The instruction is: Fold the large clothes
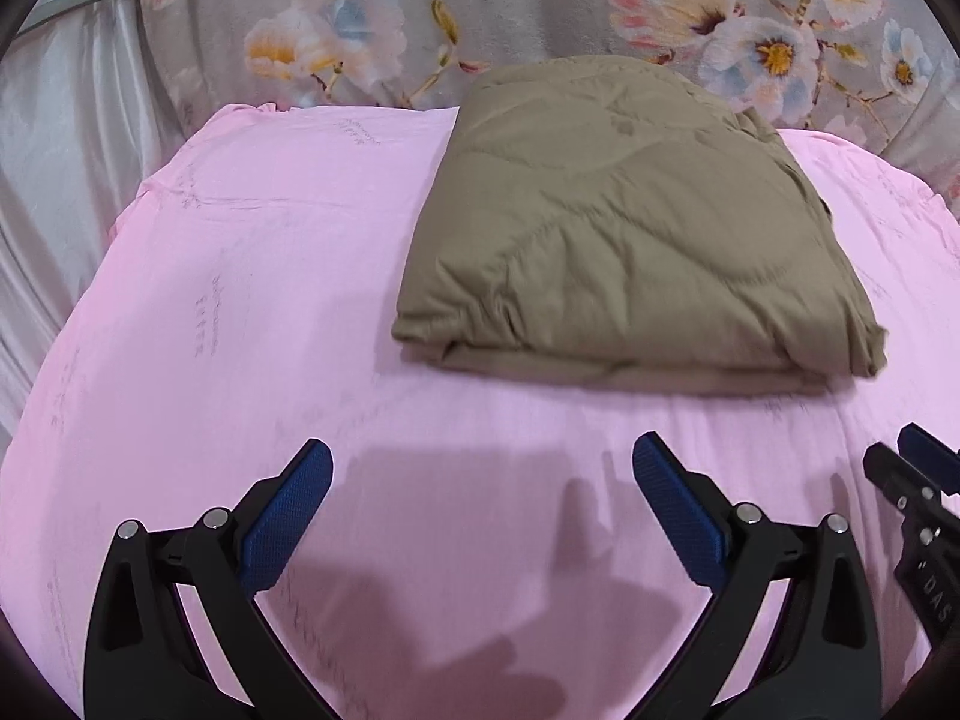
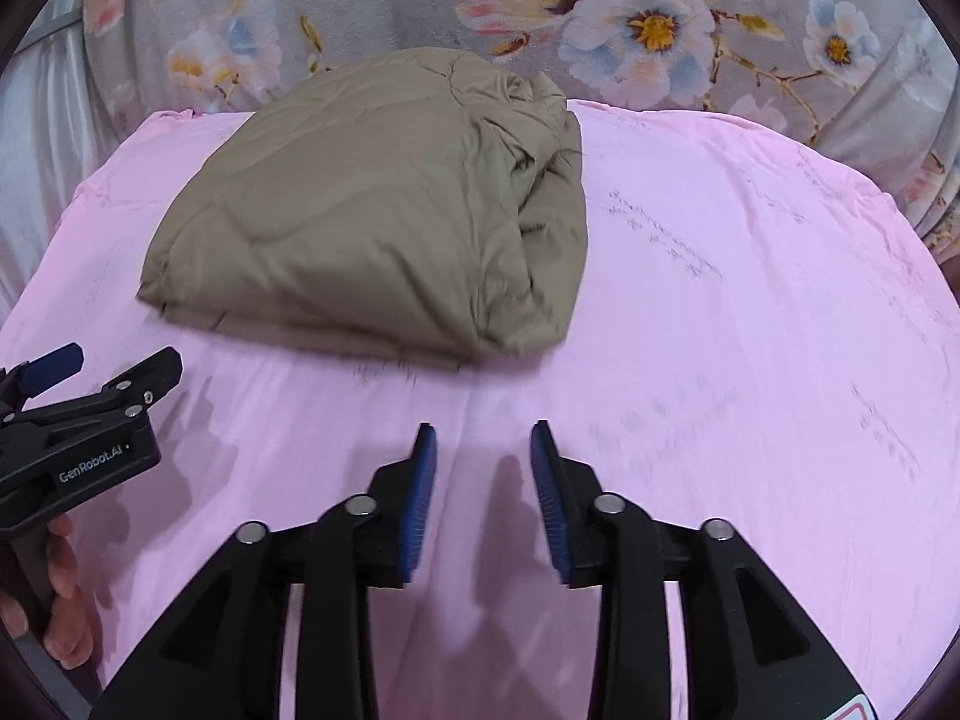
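- Left gripper (image 1: pixel 480 468): jaws spread wide, nothing between the pads, poised above bare pink sheet (image 1: pixel 240 300) on the near side of the bundle.
- Right gripper (image 2: pixel 483 450): jaws partly apart, holding nothing, also over bare sheet and clear of the cloth.
- Task item: a brown quilted garment (image 1: pixel 630 228), lying as a thick folded bundle on the pink sheet, towards the far edge, next to the flowered blanket (image 1: pixel 540 6) behind it.
- Condition of the fold: in the left wrist view the near edge shows stacked layers that look fairly even; in the right wrist view the right-hand end (image 2: pixel 540 180) is bunched and creased, not squared.
- Risk one: padded fabric tends to spring back; the bunched end may loosen and the bundle open, in my judgement.
- Risk two: any further pinch at the near edge could catch only the top layer, or the sheet with it, and drag the stack askew.
- Risk three: the two grippers sit close together and could knock one another if both close in on the bundle.
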`<state>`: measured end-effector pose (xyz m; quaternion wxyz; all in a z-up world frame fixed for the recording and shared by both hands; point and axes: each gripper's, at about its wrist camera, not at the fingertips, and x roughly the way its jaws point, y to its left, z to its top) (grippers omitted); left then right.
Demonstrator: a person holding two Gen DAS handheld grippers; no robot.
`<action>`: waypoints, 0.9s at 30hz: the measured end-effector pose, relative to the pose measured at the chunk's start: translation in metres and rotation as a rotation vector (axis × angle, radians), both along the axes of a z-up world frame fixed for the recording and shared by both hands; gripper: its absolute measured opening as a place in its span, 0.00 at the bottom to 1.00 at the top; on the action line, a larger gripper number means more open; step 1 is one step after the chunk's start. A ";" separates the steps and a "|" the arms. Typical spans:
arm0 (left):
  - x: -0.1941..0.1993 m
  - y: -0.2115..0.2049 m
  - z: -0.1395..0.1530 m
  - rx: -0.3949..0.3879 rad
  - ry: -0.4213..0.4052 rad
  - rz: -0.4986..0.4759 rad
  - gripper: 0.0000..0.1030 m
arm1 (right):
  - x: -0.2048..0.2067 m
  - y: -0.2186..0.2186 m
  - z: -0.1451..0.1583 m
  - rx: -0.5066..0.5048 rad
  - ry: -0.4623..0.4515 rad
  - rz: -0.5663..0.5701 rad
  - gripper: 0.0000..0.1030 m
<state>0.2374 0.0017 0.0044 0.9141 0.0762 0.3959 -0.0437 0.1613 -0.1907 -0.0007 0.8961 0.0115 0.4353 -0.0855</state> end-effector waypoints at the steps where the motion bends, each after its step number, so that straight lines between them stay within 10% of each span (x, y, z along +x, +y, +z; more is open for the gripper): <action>1: -0.008 0.000 0.000 0.001 -0.007 -0.002 0.95 | -0.009 0.004 0.000 0.001 -0.007 0.000 0.40; 10: -0.068 -0.006 -0.001 0.029 -0.056 -0.019 0.95 | -0.067 0.024 0.007 -0.058 -0.104 -0.026 0.71; 27: -0.100 -0.003 0.003 0.025 -0.116 0.027 0.95 | -0.087 0.024 0.010 -0.017 -0.146 -0.054 0.83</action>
